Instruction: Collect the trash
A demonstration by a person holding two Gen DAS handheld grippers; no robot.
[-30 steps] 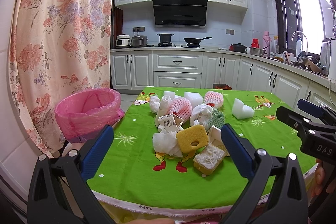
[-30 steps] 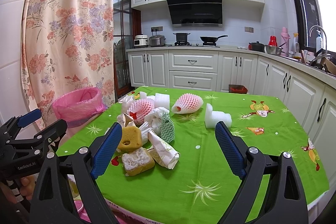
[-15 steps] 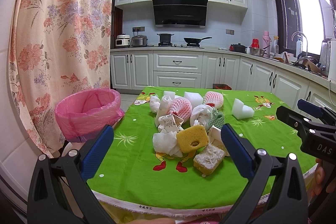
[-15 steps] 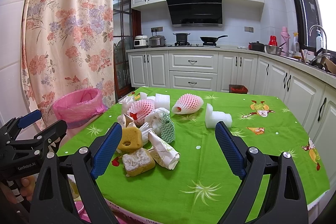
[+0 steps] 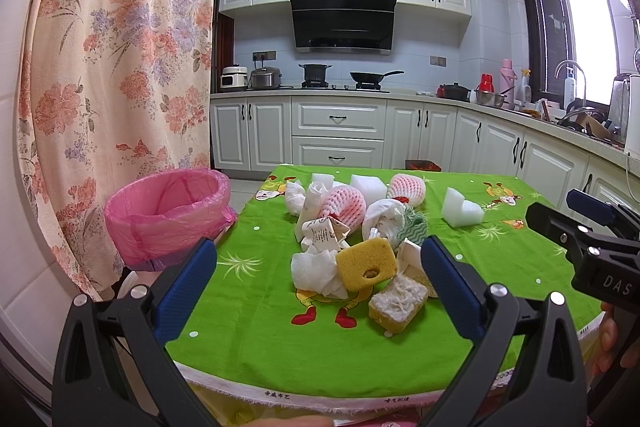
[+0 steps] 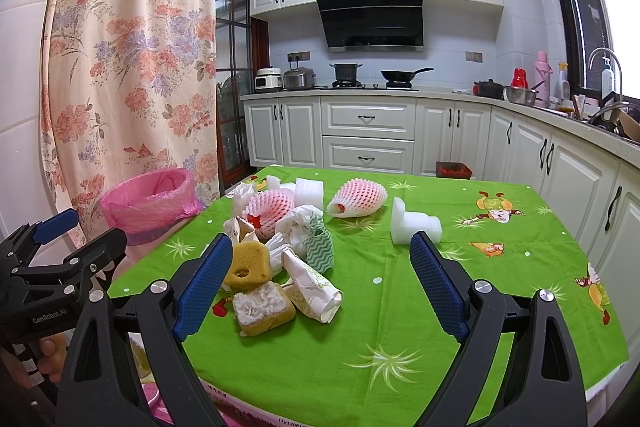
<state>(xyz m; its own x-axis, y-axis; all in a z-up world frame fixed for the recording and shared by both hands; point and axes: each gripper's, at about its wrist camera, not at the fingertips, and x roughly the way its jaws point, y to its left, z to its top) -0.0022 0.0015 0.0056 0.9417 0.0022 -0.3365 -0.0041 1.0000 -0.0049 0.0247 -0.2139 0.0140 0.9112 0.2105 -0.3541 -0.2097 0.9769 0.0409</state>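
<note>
A pile of trash lies on the green tablecloth (image 5: 248,339): a yellow sponge (image 5: 367,264), a worn sponge block (image 5: 397,302), crumpled tissue (image 5: 317,273), pink foam fruit nets (image 5: 345,205), white foam pieces (image 5: 460,211). The same pile shows in the right wrist view, with the yellow sponge (image 6: 245,264) and a rolled paper wrapper (image 6: 314,286). A bin with a pink bag (image 5: 168,213) stands left of the table. My left gripper (image 5: 318,289) is open and empty, short of the pile. My right gripper (image 6: 320,281) is open and empty, also short of it.
The flowered curtain (image 5: 112,67) hangs at the left behind the bin. Kitchen cabinets (image 5: 338,135) and a counter with pots run along the back and right. The table's front edge (image 5: 320,391) is just below my grippers.
</note>
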